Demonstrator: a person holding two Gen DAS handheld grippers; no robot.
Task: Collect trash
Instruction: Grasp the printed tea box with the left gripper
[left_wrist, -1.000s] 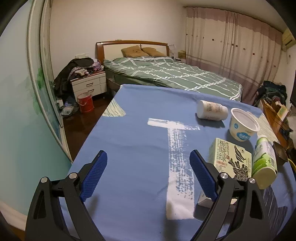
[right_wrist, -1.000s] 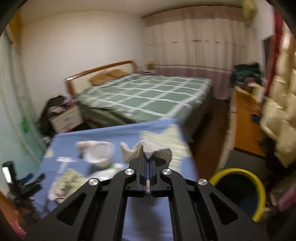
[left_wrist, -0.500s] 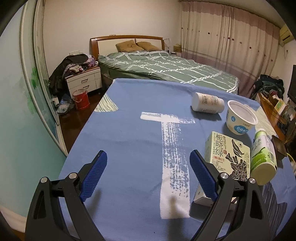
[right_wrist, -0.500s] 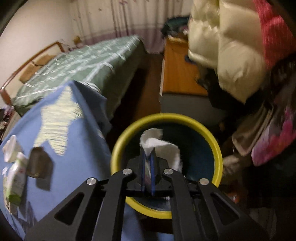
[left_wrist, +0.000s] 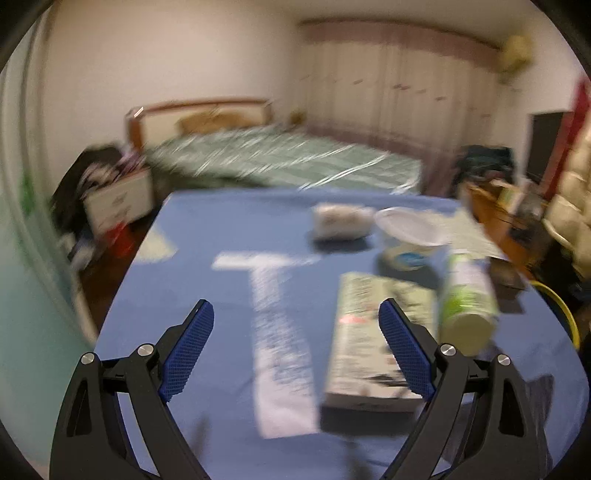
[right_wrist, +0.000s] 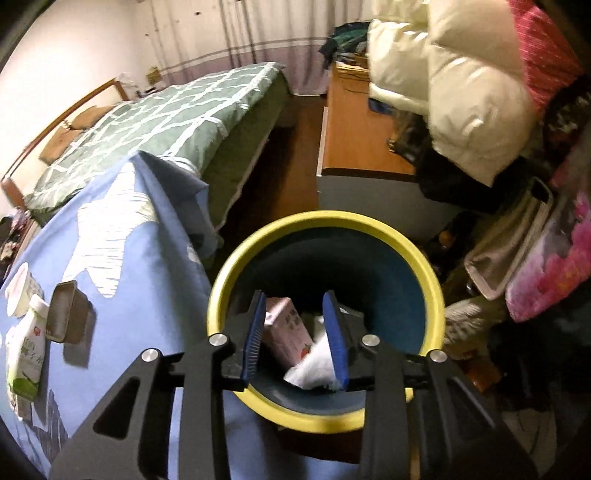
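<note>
Right gripper (right_wrist: 297, 332) hung over the yellow-rimmed bin (right_wrist: 424, 266), jaws just opening off the white tissue (right_wrist: 317, 365) dropping inside, while the wide-open, empty left gripper (left_wrist: 295, 347) sat nearest the carton (left_wrist: 369, 332), long axis pointing away.

Bin (right_wrist: 321, 417) sits lower centre, carton (right_wrist: 286, 332) and tissue (right_wrist: 314, 369) inside; worktop (right_wrist: 129, 295) left, bed (right_wrist: 166, 122) upper left.
</note>
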